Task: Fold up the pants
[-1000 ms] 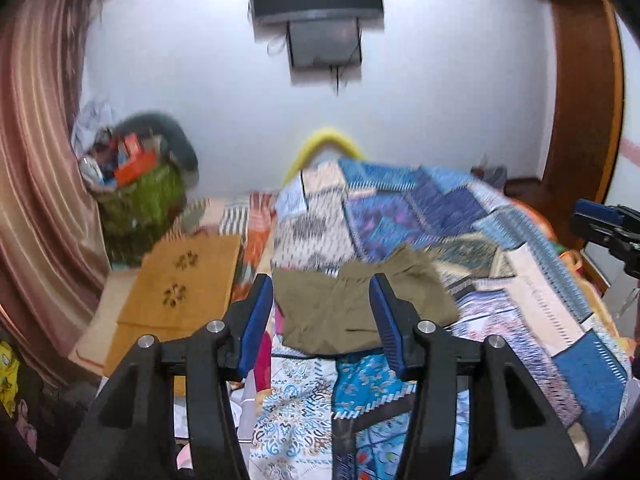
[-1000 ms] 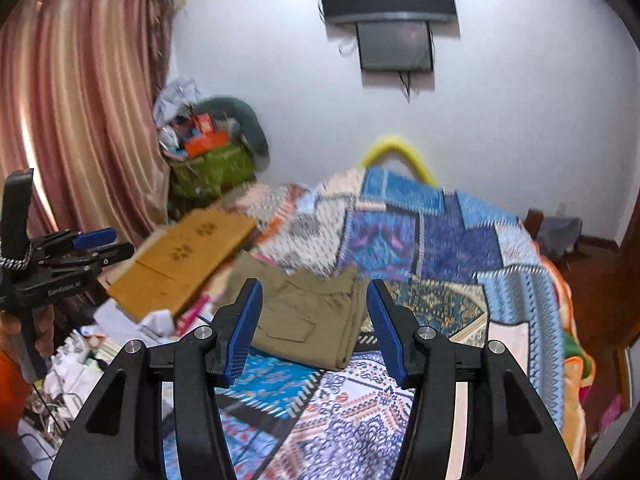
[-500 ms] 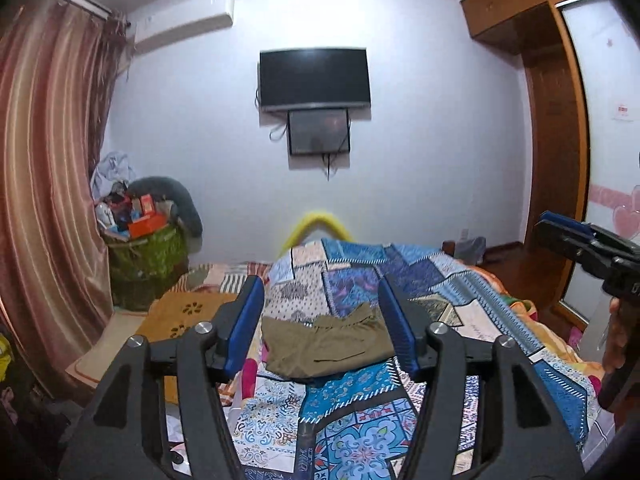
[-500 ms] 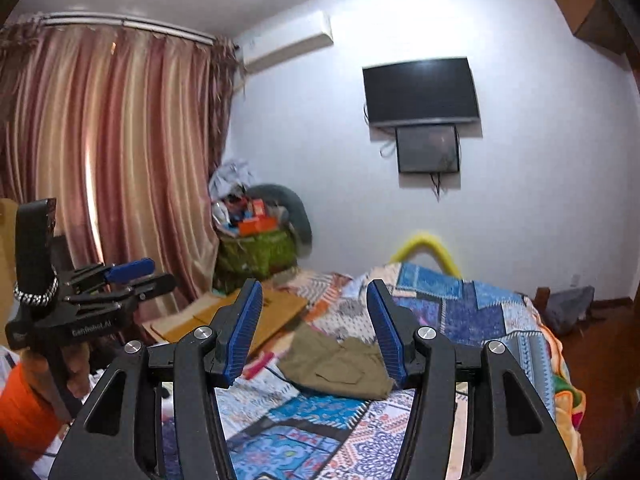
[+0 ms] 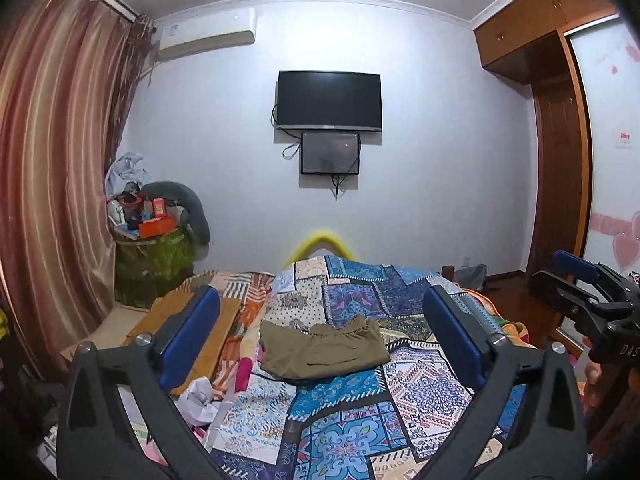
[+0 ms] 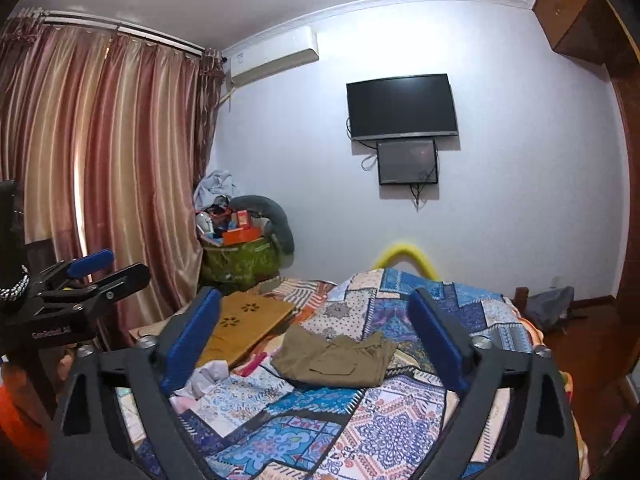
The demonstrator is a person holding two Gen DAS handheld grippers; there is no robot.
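Observation:
Olive-green pants [image 5: 322,350] lie folded into a compact rectangle on the patchwork bedspread [image 5: 360,408]; they also show in the right wrist view [image 6: 336,360]. My left gripper [image 5: 320,340] is open and empty, held back from the bed well above and short of the pants. My right gripper [image 6: 316,340] is open and empty too, likewise held back from the pants. The right gripper shows at the right edge of the left wrist view [image 5: 588,292], and the left gripper at the left edge of the right wrist view [image 6: 80,284].
A wooden lap board [image 6: 244,328] leans beside the bed on the left. A green basket [image 5: 154,256] piled with clutter stands in the corner by the curtain [image 5: 52,184]. Two screens [image 5: 328,100] hang on the far wall. A wooden wardrobe [image 5: 560,152] stands right.
Both grippers have pulled back and tilted up from the bed, so the pants look smaller and farther away. The jaws have widened. The pants stay folded in place.

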